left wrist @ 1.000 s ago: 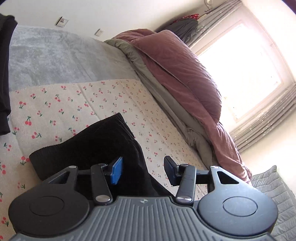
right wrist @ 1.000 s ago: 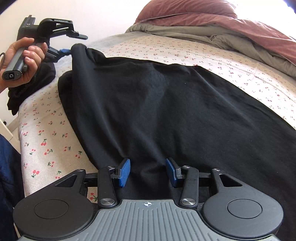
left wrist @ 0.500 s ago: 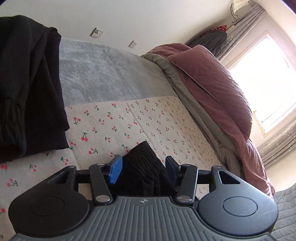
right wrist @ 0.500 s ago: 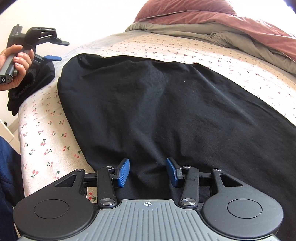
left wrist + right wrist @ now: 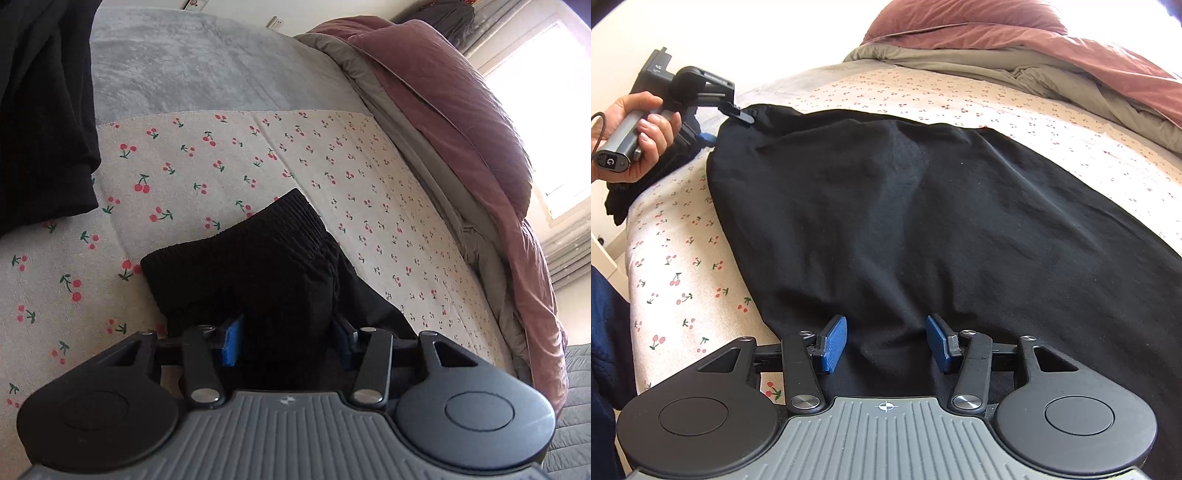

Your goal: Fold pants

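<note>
Black fabric all over — your pants (image 5: 923, 206) are spread flat across the cherry-print sheet (image 5: 683, 280), soft matte cloth with a few shallow wrinkles and a ribbed elastic waistband (image 5: 266, 236) bunched at one end

Your left gripper (image 5: 286, 341) has that waistband end sitting right between the blue pads (image 5: 232, 343), and the jaws are closing in on it; the cloth fills the gap and hides most of the far pad. Your right gripper (image 5: 888, 343) hovers over the near edge of the pants, jaws about halfway and opening, pads standing clear with cloth lying beneath them, nothing pinched

What each view gives you: the left wrist camera shows the waistband ribbing up close, plus a grey blanket (image 5: 192, 62), another dark garment (image 5: 40, 110) off to the side, a mauve duvet (image 5: 461, 122) and a bright window. The right wrist camera shows the whole garment laid out — and your hand (image 5: 639, 136) holding the left gripper's handle at the far corner of the pants
</note>
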